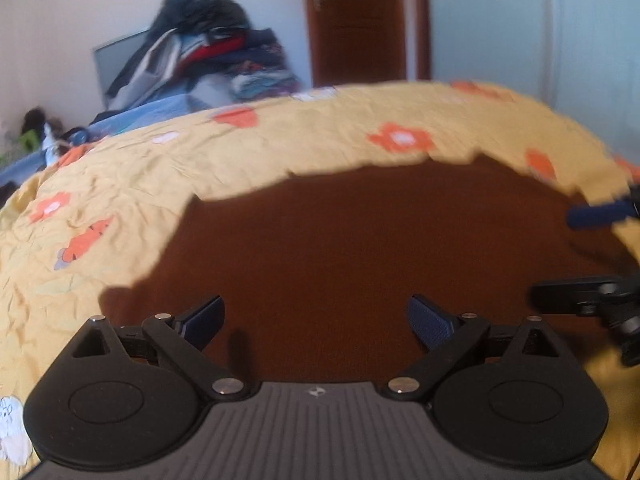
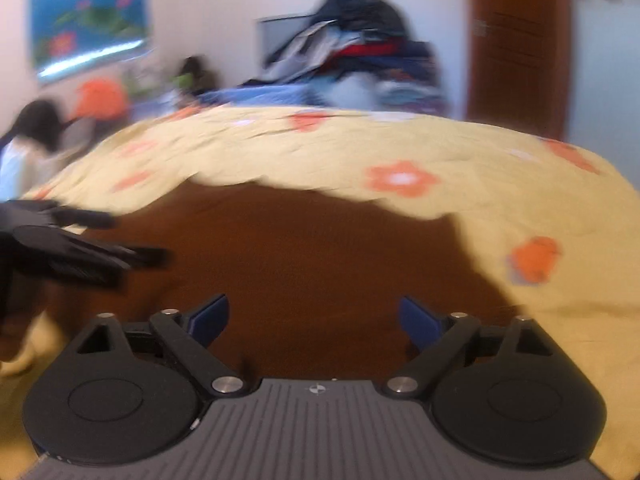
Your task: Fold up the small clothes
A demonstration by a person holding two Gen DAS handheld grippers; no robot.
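A dark brown garment point(image 1: 360, 248) lies flat on a yellow bedsheet with orange flowers point(image 1: 248, 152). My left gripper point(image 1: 316, 320) is open and empty, with its blue pads wide apart just above the near part of the garment. My right gripper point(image 2: 314, 320) is also open and empty over the same brown garment point(image 2: 320, 256). The right gripper shows at the right edge of the left wrist view point(image 1: 600, 256), with its fingers apart. The left gripper shows at the left edge of the right wrist view point(image 2: 120, 240). Both views are blurred.
A heap of dark clothes point(image 1: 208, 48) lies at the far end of the bed against the wall. A brown door point(image 1: 356, 20) stands behind. A poster point(image 2: 88, 12), an orange object point(image 2: 102, 98) and a dark-haired person point(image 2: 28, 140) are at the left.
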